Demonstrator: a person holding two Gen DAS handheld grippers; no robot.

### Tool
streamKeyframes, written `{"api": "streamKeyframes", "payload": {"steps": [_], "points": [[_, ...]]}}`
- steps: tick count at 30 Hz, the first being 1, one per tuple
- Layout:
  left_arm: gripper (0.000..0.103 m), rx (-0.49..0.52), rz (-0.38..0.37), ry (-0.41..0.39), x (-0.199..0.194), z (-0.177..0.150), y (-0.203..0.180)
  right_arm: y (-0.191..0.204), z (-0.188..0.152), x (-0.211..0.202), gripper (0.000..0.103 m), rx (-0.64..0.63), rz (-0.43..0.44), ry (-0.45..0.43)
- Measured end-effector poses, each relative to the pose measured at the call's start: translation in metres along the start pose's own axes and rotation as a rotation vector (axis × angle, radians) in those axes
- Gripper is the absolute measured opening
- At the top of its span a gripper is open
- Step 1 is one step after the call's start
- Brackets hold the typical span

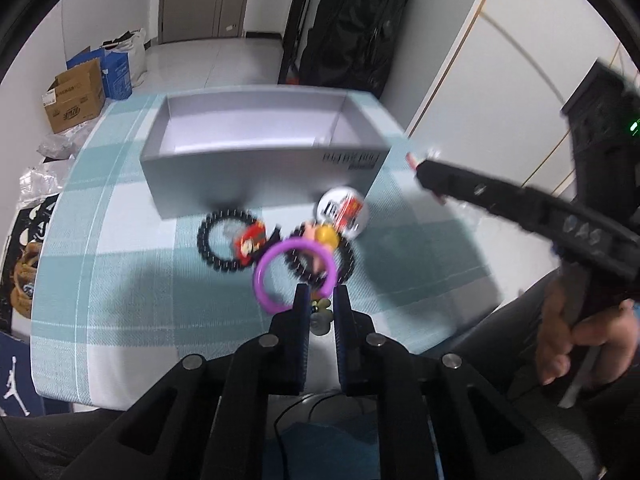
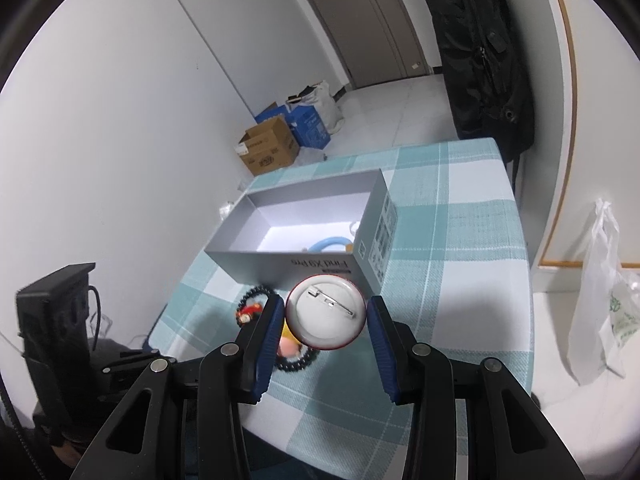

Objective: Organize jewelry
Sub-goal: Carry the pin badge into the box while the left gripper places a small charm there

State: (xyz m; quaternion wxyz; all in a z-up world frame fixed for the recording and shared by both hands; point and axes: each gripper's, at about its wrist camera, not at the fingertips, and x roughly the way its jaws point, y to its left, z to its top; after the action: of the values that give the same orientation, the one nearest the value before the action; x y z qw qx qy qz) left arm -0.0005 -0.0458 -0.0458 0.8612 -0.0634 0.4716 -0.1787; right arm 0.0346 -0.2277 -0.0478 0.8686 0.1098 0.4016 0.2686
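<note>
My left gripper point(image 1: 320, 294) is shut on a purple ring bracelet point(image 1: 294, 274) and holds it above the checked tablecloth. Two black bead bracelets point(image 1: 224, 240) with coloured charms lie on the cloth in front of an open grey box point(image 1: 260, 172). My right gripper point(image 2: 326, 314) is shut on a round white pin badge point(image 2: 326, 311), its back with the pin facing the camera, held just in front of the box point(image 2: 280, 264). A blue ring point(image 2: 326, 245) lies inside the box. The right gripper also shows in the left wrist view point(image 1: 424, 176), above the table's right side.
The table point(image 2: 460, 216) stands near a white wall. A black bag point(image 2: 484, 60) hangs behind its far corner. Cardboard and blue boxes point(image 2: 276, 144) sit on the floor behind. A white plastic bag point(image 2: 600, 292) hangs at the right.
</note>
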Motion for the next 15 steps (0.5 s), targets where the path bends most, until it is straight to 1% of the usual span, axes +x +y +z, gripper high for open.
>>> {"api": "streamKeyframes", "payload": {"steps": [2,4,11,15], "points": [[0.007,-0.012,-0.022,-0.025,-0.004,0.005,0.001,0.001,0.003,-0.001,0.041,0.007,0.010,-0.015],[0.007,-0.019,-0.026,-0.046,-0.006,0.012,0.003,0.002,0.006,-0.002,0.041,0.010,0.019,-0.029],[0.007,-0.046,-0.001,-0.151,-0.015,0.055,0.022,0.007,0.022,0.000,0.041,0.020,0.069,-0.071],[0.007,-0.071,-0.008,-0.173,-0.011,0.077,0.031,0.012,0.035,0.011,0.041,0.016,0.086,-0.072]]}}
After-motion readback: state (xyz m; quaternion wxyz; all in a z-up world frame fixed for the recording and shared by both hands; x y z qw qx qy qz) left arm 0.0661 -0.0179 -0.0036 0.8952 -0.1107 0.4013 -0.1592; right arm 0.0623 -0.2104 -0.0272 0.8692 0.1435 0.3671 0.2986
